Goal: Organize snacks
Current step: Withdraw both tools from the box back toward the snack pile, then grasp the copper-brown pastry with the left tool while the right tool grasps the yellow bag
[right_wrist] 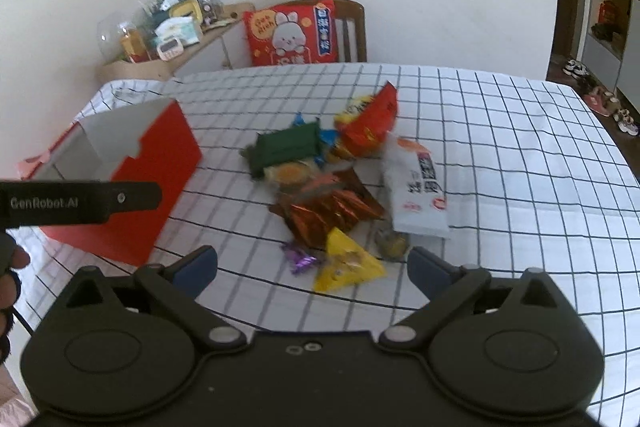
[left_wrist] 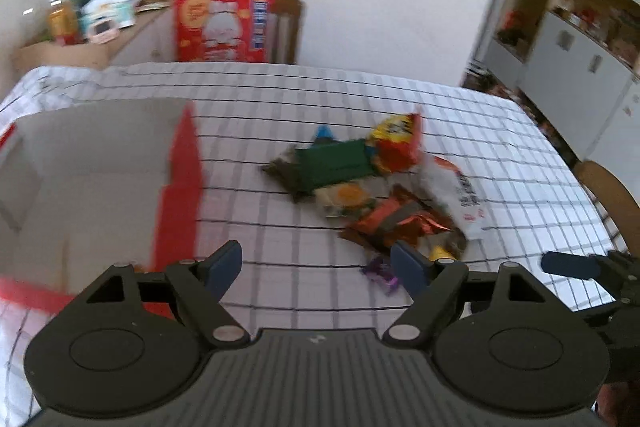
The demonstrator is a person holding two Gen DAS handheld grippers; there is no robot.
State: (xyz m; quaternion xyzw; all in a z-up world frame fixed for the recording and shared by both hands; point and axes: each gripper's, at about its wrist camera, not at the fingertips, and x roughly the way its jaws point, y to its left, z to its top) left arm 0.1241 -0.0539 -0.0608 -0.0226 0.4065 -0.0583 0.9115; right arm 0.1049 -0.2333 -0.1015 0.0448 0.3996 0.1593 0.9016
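- Right wrist view: the right gripper [right_wrist: 312, 267] has its jaws wide apart and empty, with the yellow packet [right_wrist: 346, 265] lying between them on the table [right_wrist: 520, 163].
- The left gripper [left_wrist: 316, 267] is also spread and holds nothing.
- The snack pile [right_wrist: 336, 179] sits just right of the red box [right_wrist: 156, 187].
- We judge it best to take one packet alone, closing across its flat middle and clear of the purple candy [right_wrist: 300, 261].

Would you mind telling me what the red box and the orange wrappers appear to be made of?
Red box: probably cardboard, matte red outside, plain white inside, with stiff, flat, cut-edged flaps. Orange wrappers: likely metallised foil or film, glossy, creased, catching bright glints.
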